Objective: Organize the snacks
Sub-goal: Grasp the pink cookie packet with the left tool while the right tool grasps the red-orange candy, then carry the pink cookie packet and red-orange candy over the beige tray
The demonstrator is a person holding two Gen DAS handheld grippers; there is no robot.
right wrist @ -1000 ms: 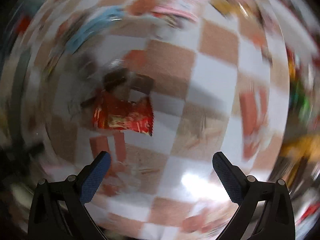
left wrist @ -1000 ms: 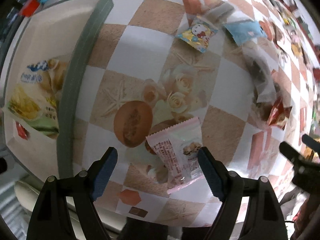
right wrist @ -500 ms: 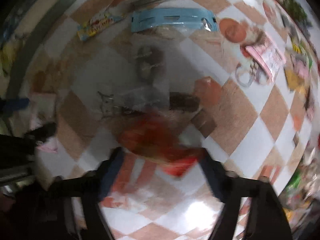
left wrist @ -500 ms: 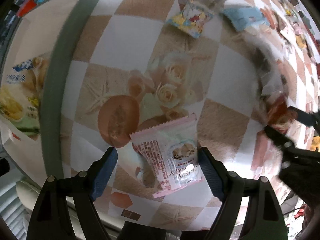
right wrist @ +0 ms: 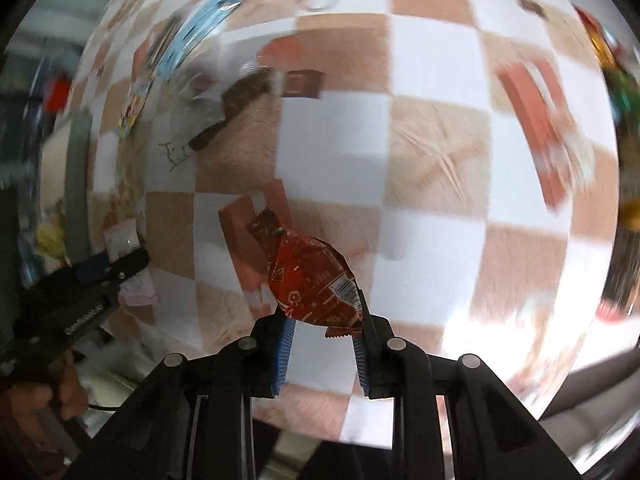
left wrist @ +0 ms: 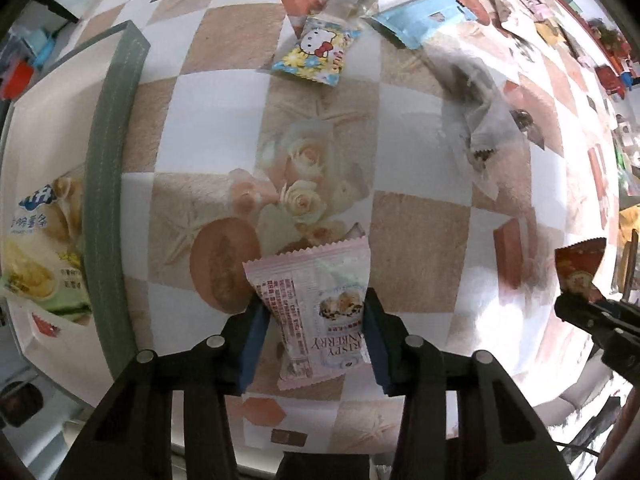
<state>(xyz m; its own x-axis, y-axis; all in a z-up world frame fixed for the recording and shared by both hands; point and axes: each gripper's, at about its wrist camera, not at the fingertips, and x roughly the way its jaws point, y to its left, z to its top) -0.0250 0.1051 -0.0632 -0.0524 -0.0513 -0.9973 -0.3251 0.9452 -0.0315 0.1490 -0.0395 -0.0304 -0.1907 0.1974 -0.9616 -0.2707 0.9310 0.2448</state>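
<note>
Left gripper point(left wrist: 314, 336) jaws are closing around a pink foil cranberry-crisp packet point(left wrist: 316, 308), while the right gripper point(right wrist: 323, 334) clamps a crumpled red foil packet point(right wrist: 310, 280), both probably bound for the green-rimmed white box point(left wrist: 108, 168).

Home dining table, checkered floral tablecloth point(left wrist: 224, 128), snack packets point(left wrist: 316, 54) scattered, fabric storage box point(left wrist: 108, 168) alongside

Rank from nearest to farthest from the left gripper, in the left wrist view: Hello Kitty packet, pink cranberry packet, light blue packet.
1. pink cranberry packet: between the left gripper's closing jaws, bottom centre.
2. Hello Kitty packet: well beyond, upper centre on the checkered tablecloth.
3. light blue packet: farthest, up and right of the Hello Kitty packet.
</note>
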